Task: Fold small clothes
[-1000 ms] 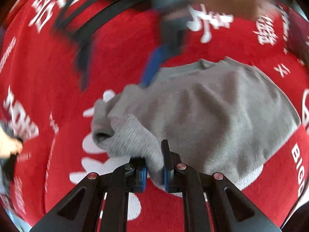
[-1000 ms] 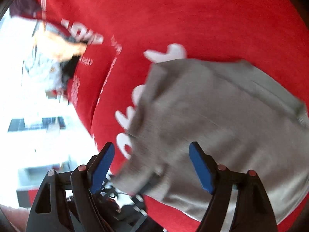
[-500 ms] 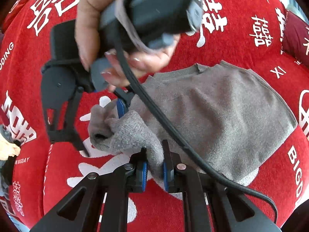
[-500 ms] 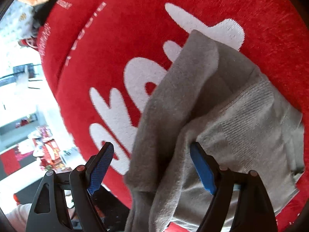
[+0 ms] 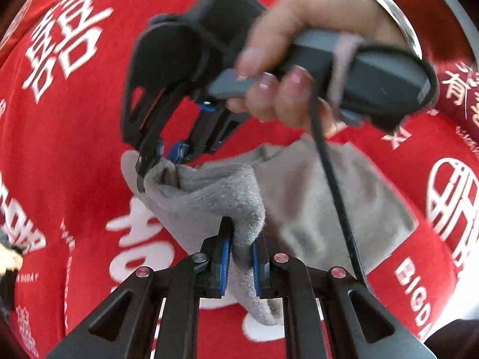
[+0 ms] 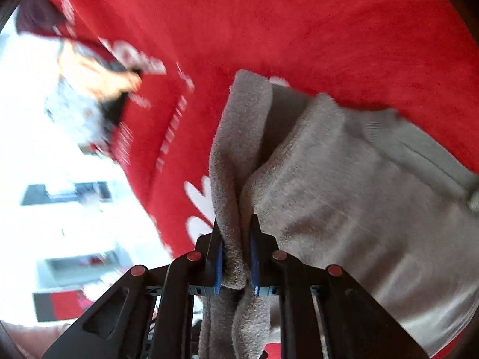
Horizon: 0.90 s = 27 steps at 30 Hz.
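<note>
Grey garment | left gripper pinching it | right gripper just closed, pinching it

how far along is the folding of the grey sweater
Early. Done: both grippers have hold of one edge of the grey sweater. In hand: the left gripper stays shut on it, and the right gripper has just closed on bunched fabric. Left: no neat fold shows; most lies loose on the red cloth.

Bright daylight; motion blur; fisheye warp

Black gripper, blue pads, red screws, black cable.
</note>
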Motion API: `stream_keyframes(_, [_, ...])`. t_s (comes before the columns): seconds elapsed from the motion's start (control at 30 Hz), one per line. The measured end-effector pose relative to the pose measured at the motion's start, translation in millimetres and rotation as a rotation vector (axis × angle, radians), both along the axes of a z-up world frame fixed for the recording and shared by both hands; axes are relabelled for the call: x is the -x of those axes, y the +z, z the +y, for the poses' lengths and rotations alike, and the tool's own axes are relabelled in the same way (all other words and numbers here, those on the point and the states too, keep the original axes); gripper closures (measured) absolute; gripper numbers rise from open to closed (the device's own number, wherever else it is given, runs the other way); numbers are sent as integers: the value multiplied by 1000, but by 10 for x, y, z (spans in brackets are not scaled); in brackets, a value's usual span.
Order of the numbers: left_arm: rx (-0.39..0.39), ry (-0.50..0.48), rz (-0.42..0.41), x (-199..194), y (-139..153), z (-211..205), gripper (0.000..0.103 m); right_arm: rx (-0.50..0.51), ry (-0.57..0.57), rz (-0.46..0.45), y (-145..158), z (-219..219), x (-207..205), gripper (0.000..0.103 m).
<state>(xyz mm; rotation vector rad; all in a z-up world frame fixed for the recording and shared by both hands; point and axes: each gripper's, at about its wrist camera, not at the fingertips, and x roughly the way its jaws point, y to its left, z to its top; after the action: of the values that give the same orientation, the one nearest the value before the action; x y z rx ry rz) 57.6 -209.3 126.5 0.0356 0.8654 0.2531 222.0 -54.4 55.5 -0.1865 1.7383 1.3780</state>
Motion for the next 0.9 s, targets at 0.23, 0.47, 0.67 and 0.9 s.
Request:
stream_keyframes(0.23, [19,-208,-61,-330,386,-626,89,-187,-273,32,496,-1267,-719,87])
stream_keyframes(0.47, [75,-375,-3,-682,158,-1242,89,-182,-530,29,303,-2550,-1163,87])
stream_keyframes(0.67, [106,-445,113,-818,-319,-1579,89,-12,-642,39,-476,-3176,-1287,87])
stream_keyframes(0.9, [154,-401,197,-793,-513,-1596,89,72,-621,3,-854,-3154,-1238,83])
